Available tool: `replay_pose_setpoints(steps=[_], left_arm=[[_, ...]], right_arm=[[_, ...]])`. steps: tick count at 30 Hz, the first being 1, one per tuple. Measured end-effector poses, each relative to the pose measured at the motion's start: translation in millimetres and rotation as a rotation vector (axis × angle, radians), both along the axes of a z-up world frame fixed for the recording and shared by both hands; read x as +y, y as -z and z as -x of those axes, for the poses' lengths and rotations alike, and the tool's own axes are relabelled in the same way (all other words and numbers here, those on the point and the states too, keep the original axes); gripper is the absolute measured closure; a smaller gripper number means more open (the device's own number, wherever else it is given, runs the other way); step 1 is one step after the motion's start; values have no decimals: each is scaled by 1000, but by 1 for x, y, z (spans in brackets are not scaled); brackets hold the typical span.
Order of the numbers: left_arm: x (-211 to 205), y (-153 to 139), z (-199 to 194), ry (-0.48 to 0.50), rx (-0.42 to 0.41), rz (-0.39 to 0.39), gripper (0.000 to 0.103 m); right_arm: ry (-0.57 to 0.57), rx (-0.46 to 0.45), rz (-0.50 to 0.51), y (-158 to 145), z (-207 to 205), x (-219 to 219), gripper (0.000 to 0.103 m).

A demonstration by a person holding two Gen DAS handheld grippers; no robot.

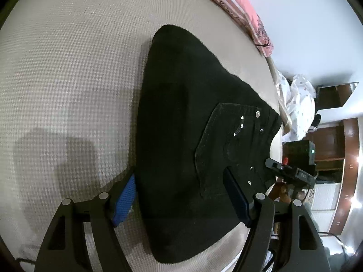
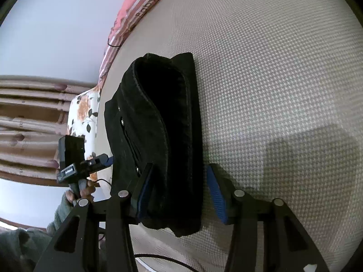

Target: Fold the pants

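Note:
The black pants (image 1: 186, 136) lie folded in a compact stack on the white textured bed cover (image 1: 68, 79), pocket and rivets facing up. My left gripper (image 1: 181, 195) is open, its blue-padded fingers (image 1: 124, 201) straddling the near end of the stack. In the right wrist view the pants (image 2: 158, 136) show as a thick folded bundle. My right gripper (image 2: 179, 192) is open, its fingers (image 2: 216, 197) on either side of the bundle's near end. Each gripper shows in the other's view, the right one (image 1: 292, 170) and the left one (image 2: 90, 165), at the pants' edge.
A pink blanket (image 1: 238, 4) with lettering lies along the far edge of the bed. A spotted white cloth (image 1: 297, 104) and wooden furniture (image 1: 335, 149) stand beyond the bed. A floral pillow (image 2: 84, 113) and curtains (image 2: 29, 124) show past the bed's edge.

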State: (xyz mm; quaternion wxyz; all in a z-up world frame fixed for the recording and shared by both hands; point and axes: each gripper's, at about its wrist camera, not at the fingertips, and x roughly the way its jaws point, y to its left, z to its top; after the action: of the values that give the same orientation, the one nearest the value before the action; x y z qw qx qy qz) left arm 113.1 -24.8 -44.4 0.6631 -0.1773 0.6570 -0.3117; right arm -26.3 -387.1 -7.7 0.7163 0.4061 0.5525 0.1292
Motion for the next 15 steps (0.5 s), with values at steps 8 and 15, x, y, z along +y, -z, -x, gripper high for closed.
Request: replay_pose_setpoints(steps=[8, 15], left_arm=[[-4, 2, -10, -38, 5, 32, 29], [-14, -5, 5, -47, -112, -47, 48]], right_arm=[[-4, -17, -72, 12, -27, 14, 56], [20, -43, 8, 4, -20, 27, 72]])
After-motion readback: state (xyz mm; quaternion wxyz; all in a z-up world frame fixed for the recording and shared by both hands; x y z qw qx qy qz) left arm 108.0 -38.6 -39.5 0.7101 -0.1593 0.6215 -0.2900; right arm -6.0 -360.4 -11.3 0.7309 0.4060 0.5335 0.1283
